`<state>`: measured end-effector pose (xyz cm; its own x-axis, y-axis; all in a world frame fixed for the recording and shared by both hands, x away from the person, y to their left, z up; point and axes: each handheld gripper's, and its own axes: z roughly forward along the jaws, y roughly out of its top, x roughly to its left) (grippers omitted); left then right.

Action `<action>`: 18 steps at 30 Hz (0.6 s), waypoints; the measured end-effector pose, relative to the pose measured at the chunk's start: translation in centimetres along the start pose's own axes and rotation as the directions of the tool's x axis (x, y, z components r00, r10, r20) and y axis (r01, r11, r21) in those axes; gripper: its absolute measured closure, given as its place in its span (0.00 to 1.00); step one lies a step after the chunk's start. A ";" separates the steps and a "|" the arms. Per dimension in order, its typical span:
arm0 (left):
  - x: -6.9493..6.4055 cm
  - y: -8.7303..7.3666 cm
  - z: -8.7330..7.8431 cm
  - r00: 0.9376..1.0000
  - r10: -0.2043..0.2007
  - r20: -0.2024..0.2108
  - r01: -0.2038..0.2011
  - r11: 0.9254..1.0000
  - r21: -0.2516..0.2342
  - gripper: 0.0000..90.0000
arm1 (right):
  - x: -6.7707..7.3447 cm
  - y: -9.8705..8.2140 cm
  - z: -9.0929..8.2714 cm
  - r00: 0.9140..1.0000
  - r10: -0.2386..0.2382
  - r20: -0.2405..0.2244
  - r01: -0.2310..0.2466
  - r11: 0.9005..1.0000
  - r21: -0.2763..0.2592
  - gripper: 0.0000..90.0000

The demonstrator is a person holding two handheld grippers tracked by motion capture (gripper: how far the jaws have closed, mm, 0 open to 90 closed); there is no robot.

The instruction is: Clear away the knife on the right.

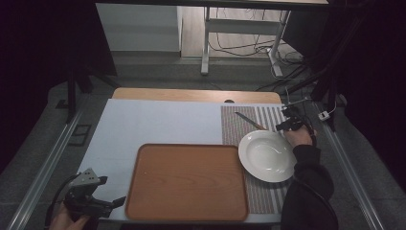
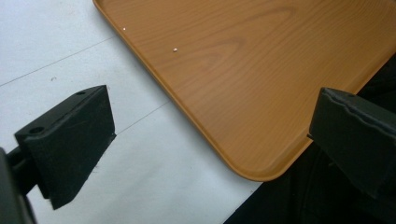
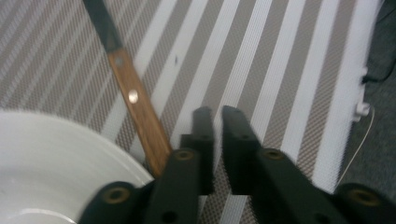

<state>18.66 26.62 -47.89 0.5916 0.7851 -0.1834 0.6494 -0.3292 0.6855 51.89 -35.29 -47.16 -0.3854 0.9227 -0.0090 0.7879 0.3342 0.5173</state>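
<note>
While knife [image 3: 135,100] touches plate [image 1: 268,155] rim, right claw [image 3: 215,116] nearly closed beside, left claw [image 2: 205,140] wide over tray [image 2: 243,70] corner.

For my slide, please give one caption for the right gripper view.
Nearly closed black right gripper above striped placemat, beside wooden-handled knife and white plate.

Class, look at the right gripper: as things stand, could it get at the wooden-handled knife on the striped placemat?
Probably yes. The right gripper hovers just beside the knife, nothing lying between them; but its jaws are nearly shut, and the white plate overlaps the handle's near end.
</note>
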 end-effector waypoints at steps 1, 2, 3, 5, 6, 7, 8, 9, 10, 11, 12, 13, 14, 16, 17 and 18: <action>0.0 0.0 0.0 1.000 0.001 0.000 -0.001 1.000 0.001 0.01 | 0.1 0.2 -0.1 1.000 0.002 0.002 -0.002 1.000 -0.016 0.79; 0.0 0.0 0.0 1.000 0.001 0.001 -0.001 1.000 0.001 0.01 | 0.2 0.4 -0.1 1.000 0.009 0.000 -0.009 1.000 -0.025 0.70; -0.1 0.0 0.0 1.000 0.002 0.000 -0.002 1.000 0.002 0.01 | 0.3 0.6 -0.1 1.000 0.014 -0.006 -0.014 1.000 -0.025 0.62; -0.1 0.0 0.0 1.000 0.003 -0.002 -0.003 1.000 0.001 0.01 | 0.7 1.0 0.0 1.000 0.006 -0.009 -0.007 0.999 -0.043 0.46; 0.0 0.0 0.0 1.000 0.003 -0.002 -0.003 1.000 0.002 0.01 | 0.9 1.3 0.1 1.000 0.005 -0.012 -0.006 0.999 -0.045 0.37; 0.0 0.0 0.0 1.000 0.001 0.000 -0.001 1.000 0.001 0.01 | 1.1 1.5 0.2 1.000 0.000 -0.018 -0.001 0.999 -0.040 0.29; 0.0 0.0 0.0 1.000 0.001 0.001 -0.001 1.000 0.001 0.01 | 1.4 1.8 0.4 1.000 -0.006 -0.024 0.005 0.999 -0.038 0.22; 0.0 0.0 0.0 1.000 0.001 0.001 -0.001 1.000 0.001 0.01 | 1.7 2.1 0.5 0.999 -0.013 -0.030 0.012 0.999 -0.038 0.16; 0.0 0.0 0.0 1.000 0.001 0.000 -0.001 1.000 0.002 0.01 | 2.0 2.3 0.7 0.999 -0.019 -0.030 0.018 0.999 -0.032 0.10; 0.0 0.0 0.0 1.000 0.002 0.000 -0.002 1.000 0.002 0.01 | 2.4 2.6 0.9 0.999 -0.024 -0.038 0.023 0.999 -0.028 0.04; 0.0 0.0 0.0 1.000 0.002 0.000 -0.002 1.000 0.002 0.01 | 2.7 2.8 1.0 0.999 -0.029 -0.039 0.028 0.999 -0.024 0.00; 0.0 0.0 0.0 1.000 0.002 0.000 -0.002 1.000 0.002 0.01 | 3.1 3.0 1.1 0.999 -0.035 -0.037 0.035 0.999 -0.022 0.00; 0.0 0.0 0.0 1.000 0.001 0.000 -0.001 1.000 0.002 0.01 | 3.4 3.2 1.3 0.998 -0.045 -0.041 0.044 0.999 -0.020 0.00; 0.0 0.0 0.0 1.000 0.002 0.000 -0.002 1.000 0.001 0.01 | 4.1 3.6 1.7 0.997 -0.061 -0.054 0.060 0.998 -0.014 0.00; 0.0 0.0 0.0 1.000 0.002 0.000 -0.002 1.000 0.001 0.01 | 4.4 3.7 2.0 0.996 -0.071 -0.059 0.071 0.997 -0.006 0.00; 0.0 0.0 0.0 1.000 0.003 -0.002 -0.003 1.000 0.001 0.01 | 4.7 3.8 2.3 0.995 -0.082 -0.054 0.082 0.997 0.004 0.00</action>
<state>18.62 26.60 -47.89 0.5927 0.7850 -0.1803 0.6484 -0.3322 0.6850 54.17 -29.30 -47.19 -0.4740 0.8805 -0.0051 0.7556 0.4097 0.5111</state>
